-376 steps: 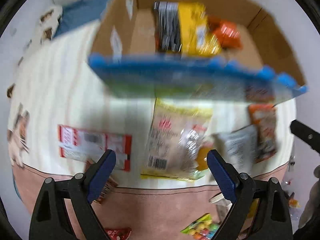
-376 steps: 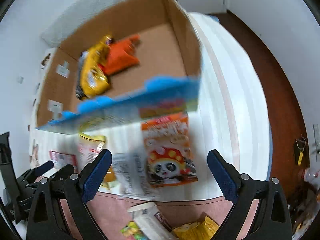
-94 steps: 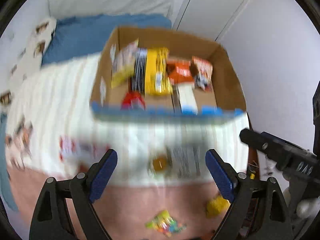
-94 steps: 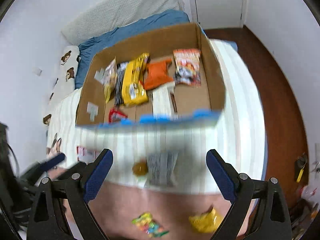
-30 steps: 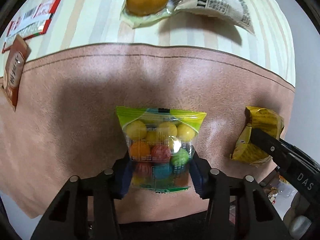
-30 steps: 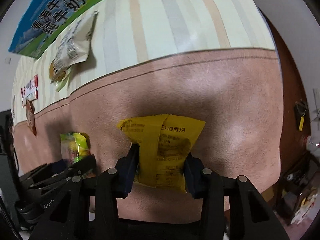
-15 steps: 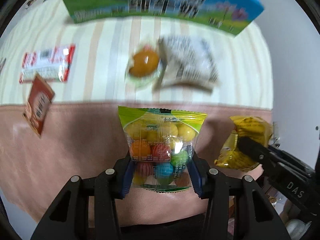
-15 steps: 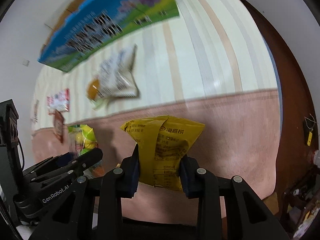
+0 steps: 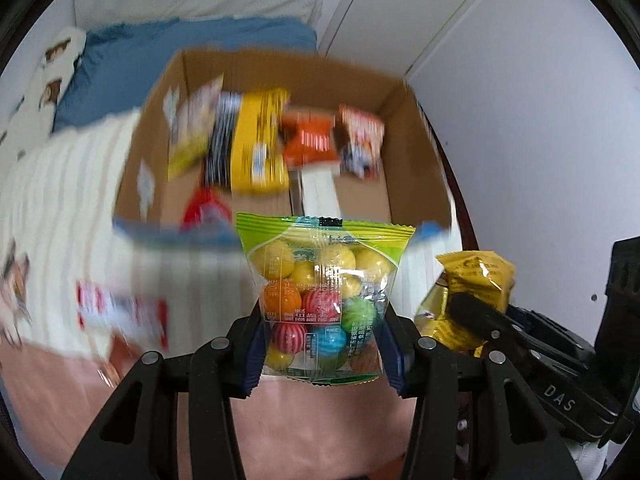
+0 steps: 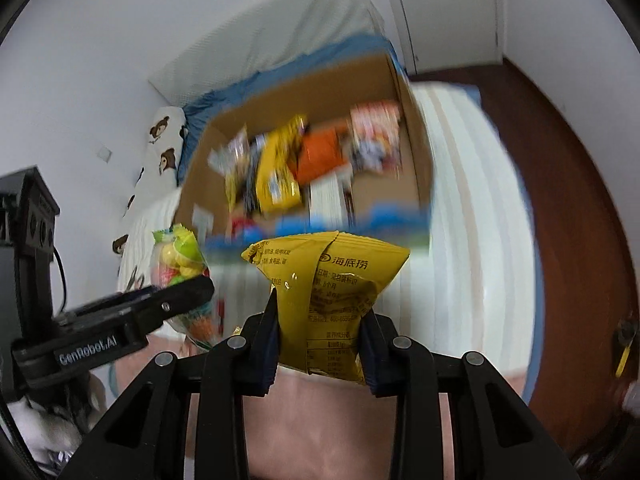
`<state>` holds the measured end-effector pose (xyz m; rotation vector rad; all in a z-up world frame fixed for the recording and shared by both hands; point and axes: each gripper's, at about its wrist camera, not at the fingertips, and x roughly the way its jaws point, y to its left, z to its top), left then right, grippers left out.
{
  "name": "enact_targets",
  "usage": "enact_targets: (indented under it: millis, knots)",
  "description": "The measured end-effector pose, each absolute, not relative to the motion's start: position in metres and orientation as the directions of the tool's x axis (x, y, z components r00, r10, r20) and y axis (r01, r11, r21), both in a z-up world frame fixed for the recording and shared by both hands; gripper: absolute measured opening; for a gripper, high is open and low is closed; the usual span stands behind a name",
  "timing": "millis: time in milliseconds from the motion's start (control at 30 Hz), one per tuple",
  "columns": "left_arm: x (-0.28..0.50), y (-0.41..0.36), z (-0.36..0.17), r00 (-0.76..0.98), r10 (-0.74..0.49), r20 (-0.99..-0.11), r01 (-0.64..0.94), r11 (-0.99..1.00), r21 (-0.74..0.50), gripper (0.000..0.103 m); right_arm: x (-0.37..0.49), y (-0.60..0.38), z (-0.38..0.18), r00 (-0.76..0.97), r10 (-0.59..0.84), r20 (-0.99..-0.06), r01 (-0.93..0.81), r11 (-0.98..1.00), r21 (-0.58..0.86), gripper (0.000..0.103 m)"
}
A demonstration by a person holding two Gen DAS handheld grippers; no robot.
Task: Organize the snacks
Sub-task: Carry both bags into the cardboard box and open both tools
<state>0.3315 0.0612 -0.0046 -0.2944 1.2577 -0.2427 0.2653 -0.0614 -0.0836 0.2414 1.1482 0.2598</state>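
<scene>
My left gripper (image 9: 322,354) is shut on a clear green-topped bag of coloured candy balls (image 9: 322,284), held up above the bed. My right gripper (image 10: 322,350) is shut on a yellow snack packet (image 10: 328,292), also lifted. Each held bag shows in the other view: the yellow packet (image 9: 468,292) at the right, the candy bag (image 10: 180,264) at the left. Ahead lies an open cardboard box (image 9: 416,176) with a blue front flap, holding several snack packs, among them a yellow one (image 9: 258,144) and an orange one (image 9: 310,140). The background is blurred.
The box (image 10: 416,152) sits on a striped cream blanket (image 9: 60,208) over a pink cover (image 9: 320,432). A red-and-white packet (image 9: 120,304) lies on the blanket at the left. A blue pillow (image 9: 160,48), white wall and door stand behind; wood floor (image 10: 560,128) at the right.
Both grippers have risen from the pink cover with their bags and tilted up, so the open box and the room's far end have come into view.
</scene>
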Motion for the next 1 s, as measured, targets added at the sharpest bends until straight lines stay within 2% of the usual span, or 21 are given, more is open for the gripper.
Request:
enact_targets:
  millis: [233, 467, 800, 867, 900, 933, 967, 1000]
  knots:
    - [0.419, 0.075, -0.024, 0.233, -0.308, -0.922, 0.0, 0.948, -0.317, 0.045, 0.357, -0.046, -0.071, 0.372, 0.28, -0.885, -0.106, 0.96, 0.26, 0.035]
    - [0.465, 0.072, -0.088, 0.075, -0.305, -0.949, -0.043, 0.95, -0.309, 0.045, 0.421, -0.039, -0.118, 0.223, 0.219, -0.95, -0.106, 0.974, 0.2, 0.035]
    - [0.476, 0.074, -0.15, -0.054, -0.323, -0.945, -0.099, 0.943, -0.317, 0.046, 0.437, -0.034, -0.175, 0.081, 0.136, -0.987, -0.13, 0.984, 0.125, 0.036]
    - [0.475, 0.074, -0.157, -0.082, -0.315, -0.946, -0.104, 0.946, -0.306, 0.046, 0.441, -0.037, -0.182, 0.05, 0.117, -0.992, -0.114, 0.987, 0.11, 0.041]
    - [0.476, 0.074, -0.159, -0.093, -0.316, -0.944, -0.109, 0.946, -0.306, 0.049, 0.441, -0.037, -0.184, 0.046, 0.097, -0.994, -0.112, 0.989, 0.092, 0.055]
    - [0.478, 0.075, -0.16, -0.094, -0.32, -0.943, -0.111, 0.944, -0.31, 0.052, 0.442, -0.037, -0.185, 0.046, 0.081, -0.996, -0.115, 0.991, 0.075, 0.079]
    - [0.478, 0.075, -0.159, -0.089, -0.313, -0.946, -0.107, 0.947, -0.304, 0.07, 0.441, -0.037, -0.185, 0.044, 0.078, -0.996, -0.118, 0.99, 0.072, 0.084]
    - [0.479, 0.075, -0.158, -0.078, -0.302, -0.95, -0.099, 0.951, -0.294, 0.09, 0.44, -0.037, -0.185, 0.035, 0.097, -0.995, -0.119, 0.989, 0.092, 0.084]
